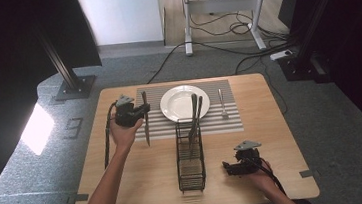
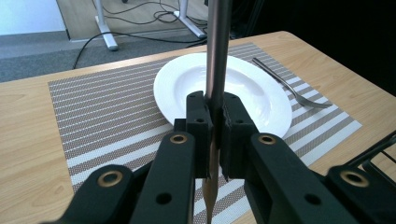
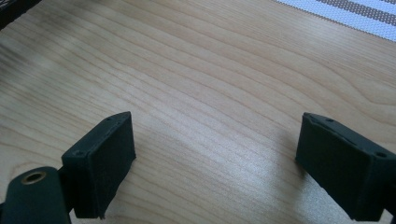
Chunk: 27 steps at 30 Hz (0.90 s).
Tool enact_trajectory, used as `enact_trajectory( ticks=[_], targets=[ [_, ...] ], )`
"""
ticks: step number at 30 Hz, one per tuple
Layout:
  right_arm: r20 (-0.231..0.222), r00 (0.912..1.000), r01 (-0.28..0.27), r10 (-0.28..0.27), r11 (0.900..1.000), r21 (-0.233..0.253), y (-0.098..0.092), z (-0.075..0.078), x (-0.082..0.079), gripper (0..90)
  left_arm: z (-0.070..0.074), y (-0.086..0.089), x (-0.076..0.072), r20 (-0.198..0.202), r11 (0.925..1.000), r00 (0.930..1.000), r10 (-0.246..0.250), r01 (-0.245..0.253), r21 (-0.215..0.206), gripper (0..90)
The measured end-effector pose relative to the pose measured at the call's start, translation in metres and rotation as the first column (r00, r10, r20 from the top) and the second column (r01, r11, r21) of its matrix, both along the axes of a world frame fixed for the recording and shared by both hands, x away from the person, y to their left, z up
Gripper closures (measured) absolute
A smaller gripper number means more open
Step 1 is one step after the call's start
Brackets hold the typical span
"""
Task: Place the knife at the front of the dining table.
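Note:
My left gripper (image 1: 142, 110) is shut on a metal knife (image 1: 146, 120), held above the left part of the striped placemat (image 1: 221, 123). In the left gripper view the knife (image 2: 217, 56) runs upright between the closed jaws of that gripper (image 2: 215, 135), its tip pointing down at the mat (image 2: 102, 107). A white plate (image 1: 177, 110) sits mid-mat just right of the knife, and a fork (image 1: 222, 104) lies to the plate's right. My right gripper (image 1: 228, 168) rests low over bare wood near the front right, open and empty, its jaws wide apart (image 3: 215, 149).
A black wire cutlery caddy (image 1: 190, 156) stands at the table's middle with two utensils (image 1: 195, 115) leaning out over the plate's edge. The plate (image 2: 243, 88) and fork (image 2: 289, 84) lie ahead of the left gripper. Beyond the table are cables and a desk frame.

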State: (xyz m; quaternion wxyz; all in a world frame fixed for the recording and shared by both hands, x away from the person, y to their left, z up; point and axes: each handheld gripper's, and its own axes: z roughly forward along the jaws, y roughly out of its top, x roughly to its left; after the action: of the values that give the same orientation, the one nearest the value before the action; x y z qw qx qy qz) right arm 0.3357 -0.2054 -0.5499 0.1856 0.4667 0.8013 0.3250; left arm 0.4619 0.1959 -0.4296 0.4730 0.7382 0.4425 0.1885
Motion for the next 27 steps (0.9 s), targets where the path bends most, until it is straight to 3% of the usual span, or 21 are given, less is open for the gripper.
enact_trajectory(
  ticks=[9, 19, 27],
  targets=[
    [0.001, 1.0000, 0.000, 0.000, 1.000, 0.002, 0.000, 0.000, 0.000, 11.6, -0.005, -0.001, 0.007, -0.018, 0.9999, 0.9998, 0.010, -0.011, -0.007, 83.8],
    [0.005, 1.0000, 0.000, -0.001, 1.000, 0.003, 0.000, -0.001, 0.000, 11.2, -0.010, 0.002, 0.021, -0.056, 0.9983, 0.9978, 0.034, -0.036, -0.045, 83.8],
    [0.012, 0.9999, 0.004, -0.004, 1.000, 0.005, 0.001, -0.001, 0.000, 10.9, -0.013, -0.004, 0.025, -0.060, 0.9987, 0.9973, 0.042, -0.044, -0.026, 83.8]
  ],
)
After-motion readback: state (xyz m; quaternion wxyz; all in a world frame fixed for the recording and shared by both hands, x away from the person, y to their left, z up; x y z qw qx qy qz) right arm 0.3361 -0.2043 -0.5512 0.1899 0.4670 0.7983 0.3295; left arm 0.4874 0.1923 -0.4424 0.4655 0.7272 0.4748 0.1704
